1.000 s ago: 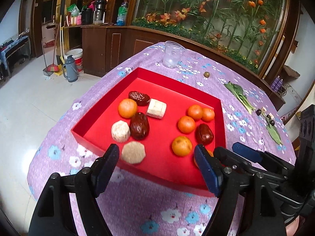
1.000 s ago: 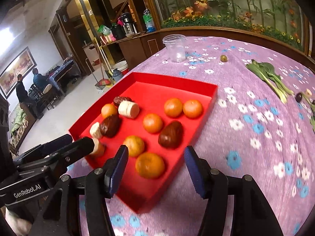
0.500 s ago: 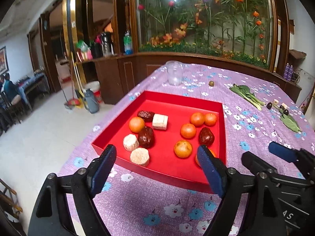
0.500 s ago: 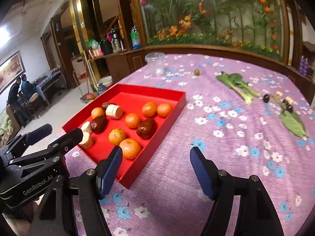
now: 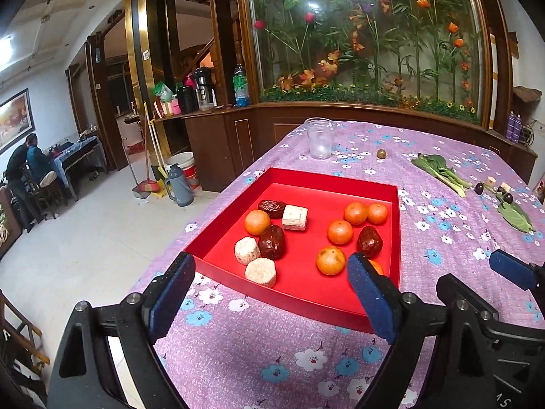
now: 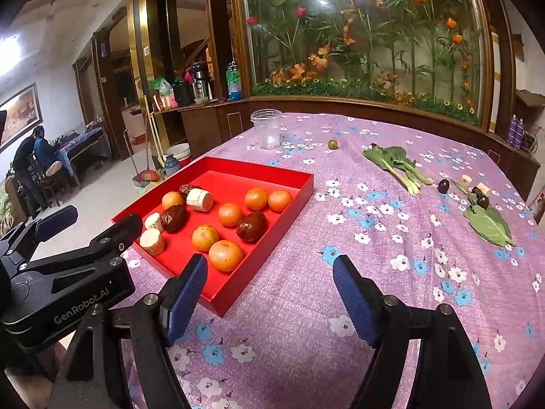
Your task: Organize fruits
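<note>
Red tray point(image 6: 289, 201) on the purple floral tablecloth point(image 6: 374, 272), holding oranges point(image 6: 226, 255), dark dates point(image 6: 251, 226) and pale cut pieces point(image 6: 152, 241) (loosely mixed). The left gripper point(image 5: 270, 293) and right gripper point(image 6: 269, 294) are both held apart and empty, short of the tray's near edge. For sorting, one fruit is best approached from above, jaws straddling it, neighbours left undisturbed.

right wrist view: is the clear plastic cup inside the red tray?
No, the clear plastic cup stands upright on the purple cloth beyond the far edge of the red tray, apart from it.
</note>
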